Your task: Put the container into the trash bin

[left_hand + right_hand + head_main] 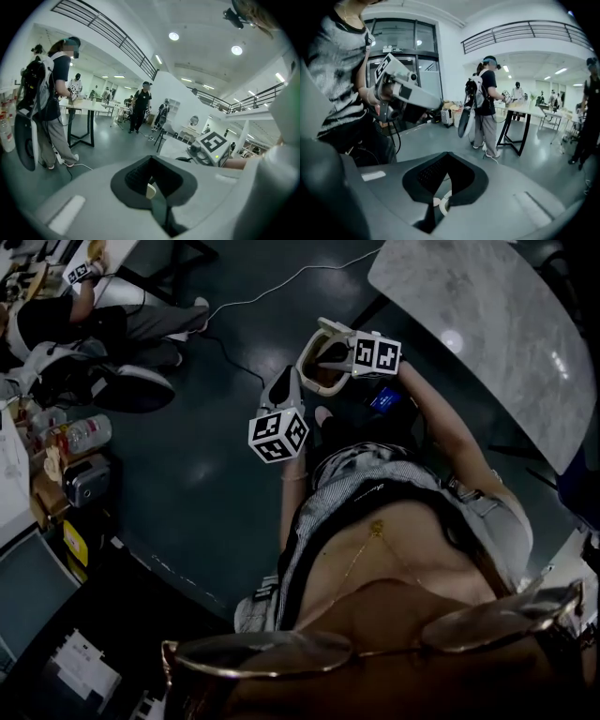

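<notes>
Not begun, judging by this. Both grippers held up near the chest, left gripper (153, 188) at 7 o'clock of the right gripper (440, 188) in the head view, fingers of each pressed together on nothing. No container or trash bin in any view. Left to do: finding, grasping, carrying, dropping in.

A dark, glossy floor (216, 456) fills the head view, with a pale marble-topped desk (487, 324) at one o'clock and a white cable (281, 282) trailing across at twelve. The gripper views show a white-walled hall. In the left one a mezzanine railing (108, 29) runs at eleven and round ceiling lights (174, 36) glow at twelve. In the right one tall glazed doors (401, 37) stand at ten and a black-legged table (526, 133) at three.
</notes>
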A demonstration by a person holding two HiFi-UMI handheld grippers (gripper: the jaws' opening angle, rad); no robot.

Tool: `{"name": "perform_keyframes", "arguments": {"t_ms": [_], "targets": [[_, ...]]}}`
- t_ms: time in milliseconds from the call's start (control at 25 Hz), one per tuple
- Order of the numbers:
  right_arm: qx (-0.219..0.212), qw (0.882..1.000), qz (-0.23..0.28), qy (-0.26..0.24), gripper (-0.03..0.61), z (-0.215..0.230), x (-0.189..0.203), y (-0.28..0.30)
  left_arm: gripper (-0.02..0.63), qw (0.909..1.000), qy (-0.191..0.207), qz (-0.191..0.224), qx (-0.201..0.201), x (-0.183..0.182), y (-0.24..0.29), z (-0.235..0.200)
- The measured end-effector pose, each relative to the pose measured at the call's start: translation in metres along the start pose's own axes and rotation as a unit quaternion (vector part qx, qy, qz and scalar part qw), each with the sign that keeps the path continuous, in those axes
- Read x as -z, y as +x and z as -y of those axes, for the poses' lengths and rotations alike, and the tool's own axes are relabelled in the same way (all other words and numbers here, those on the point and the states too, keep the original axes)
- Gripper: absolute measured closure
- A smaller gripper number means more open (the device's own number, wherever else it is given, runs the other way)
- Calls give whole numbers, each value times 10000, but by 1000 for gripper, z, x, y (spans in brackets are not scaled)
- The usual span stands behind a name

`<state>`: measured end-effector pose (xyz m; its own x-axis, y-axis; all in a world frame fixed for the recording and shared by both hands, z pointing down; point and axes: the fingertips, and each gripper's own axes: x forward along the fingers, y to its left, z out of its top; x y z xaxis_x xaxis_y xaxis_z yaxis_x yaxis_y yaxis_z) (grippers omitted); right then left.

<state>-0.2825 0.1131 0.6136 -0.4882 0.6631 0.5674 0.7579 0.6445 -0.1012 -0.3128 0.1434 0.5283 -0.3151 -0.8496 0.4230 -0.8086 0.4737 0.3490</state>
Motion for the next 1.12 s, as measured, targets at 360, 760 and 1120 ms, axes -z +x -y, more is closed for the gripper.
{"name": "perform_keyframes", "arguments": {"t_ms": [360, 760, 1120], "targets": [[1392, 9827, 1197, 249, 554, -1, -63, -71, 614, 9986, 201, 194, 439, -21, 17, 30], [2372, 9472, 2126, 373, 555, -30, -105, -125, 614, 9926, 474, 353, 1064, -37, -5, 76], [2841, 9289, 2301, 586, 555, -35, -96, -167, 614, 9841, 827, 418, 1518, -45, 1, 116]]}}
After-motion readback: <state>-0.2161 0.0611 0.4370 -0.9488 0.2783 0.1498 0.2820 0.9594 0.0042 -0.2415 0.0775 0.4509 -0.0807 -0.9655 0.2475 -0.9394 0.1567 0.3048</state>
